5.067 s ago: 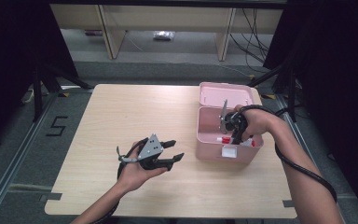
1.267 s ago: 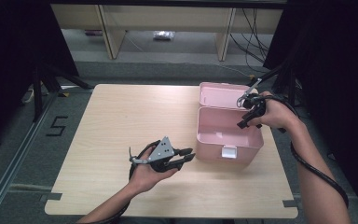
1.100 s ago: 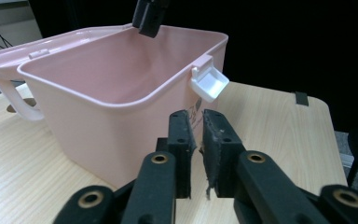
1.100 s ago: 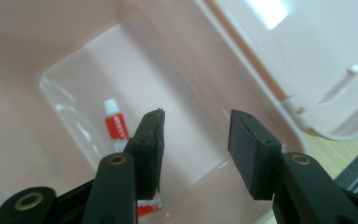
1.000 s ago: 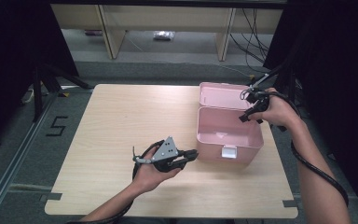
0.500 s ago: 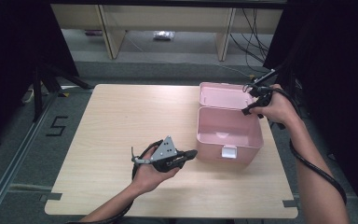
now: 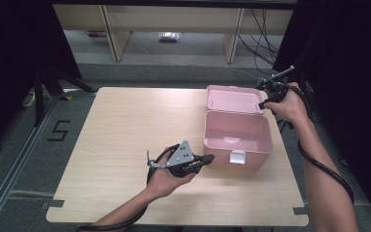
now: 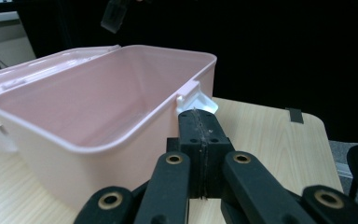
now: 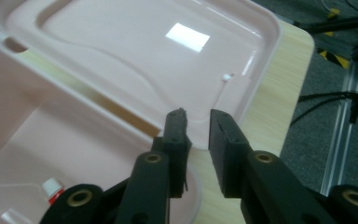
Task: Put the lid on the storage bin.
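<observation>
A pink plastic box [image 7: 236,137] stands open on the table's right side, its lid [image 7: 233,99] lying flat behind it. My left gripper [image 7: 204,159] is shut and empty, its tips just short of the box's front left corner, by the white latch [image 8: 196,100]. In the left gripper view the closed jaws point past the box wall [image 8: 98,140]. My right gripper [image 7: 266,98] hovers over the lid's right edge [image 9: 256,70]. Its jaws have just been closing and stand a little apart, with nothing between them [image 9: 198,116]. A small red-and-white item [image 9: 53,189] lies inside the box.
The wooden table [image 7: 125,125] is bare to the left of the box. Its right edge [image 9: 284,93] runs close to the lid, with grey floor and cables beyond. Shelving legs stand behind the table.
My right gripper has moved from above the box's right rim back and to the right, to the lid's right edge, and its jaws have narrowed. The left gripper has stayed almost still.
</observation>
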`<state>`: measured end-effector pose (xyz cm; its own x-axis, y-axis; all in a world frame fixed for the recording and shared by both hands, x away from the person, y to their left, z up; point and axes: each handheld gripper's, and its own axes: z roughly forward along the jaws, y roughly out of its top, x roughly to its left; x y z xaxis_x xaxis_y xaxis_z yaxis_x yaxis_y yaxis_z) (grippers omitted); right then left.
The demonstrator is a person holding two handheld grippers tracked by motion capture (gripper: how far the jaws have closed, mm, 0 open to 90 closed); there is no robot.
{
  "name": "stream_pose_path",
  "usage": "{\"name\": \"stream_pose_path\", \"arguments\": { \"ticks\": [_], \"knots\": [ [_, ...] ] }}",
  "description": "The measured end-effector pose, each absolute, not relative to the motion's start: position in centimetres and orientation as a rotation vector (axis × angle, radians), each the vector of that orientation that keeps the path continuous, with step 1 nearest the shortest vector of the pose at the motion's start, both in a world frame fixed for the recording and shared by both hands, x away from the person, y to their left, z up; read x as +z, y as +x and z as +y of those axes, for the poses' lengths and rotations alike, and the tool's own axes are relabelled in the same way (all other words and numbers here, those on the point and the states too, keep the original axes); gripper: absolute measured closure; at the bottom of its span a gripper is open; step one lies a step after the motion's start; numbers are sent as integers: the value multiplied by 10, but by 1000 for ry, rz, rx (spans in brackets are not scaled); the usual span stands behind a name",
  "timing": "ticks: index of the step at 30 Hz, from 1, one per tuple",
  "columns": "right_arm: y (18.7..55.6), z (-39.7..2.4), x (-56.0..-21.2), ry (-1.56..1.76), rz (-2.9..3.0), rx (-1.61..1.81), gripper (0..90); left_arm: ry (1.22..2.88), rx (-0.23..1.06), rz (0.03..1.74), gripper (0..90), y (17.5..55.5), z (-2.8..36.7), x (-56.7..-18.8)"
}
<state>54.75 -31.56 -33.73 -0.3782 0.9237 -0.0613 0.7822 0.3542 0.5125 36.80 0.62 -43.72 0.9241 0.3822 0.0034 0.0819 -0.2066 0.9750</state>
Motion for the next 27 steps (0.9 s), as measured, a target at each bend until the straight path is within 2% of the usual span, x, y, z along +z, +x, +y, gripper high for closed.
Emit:
{"name": "stream_pose_path", "arguments": {
  "ticks": [14,27],
  "knots": [
    [577,-328,-352,1608,2134,570,806,1802,275,332,893,383,-35,-448],
    [585,-334,-359,1730,2060,592,798,1826,285,297,893,390,-64,-461]
  ]
}}
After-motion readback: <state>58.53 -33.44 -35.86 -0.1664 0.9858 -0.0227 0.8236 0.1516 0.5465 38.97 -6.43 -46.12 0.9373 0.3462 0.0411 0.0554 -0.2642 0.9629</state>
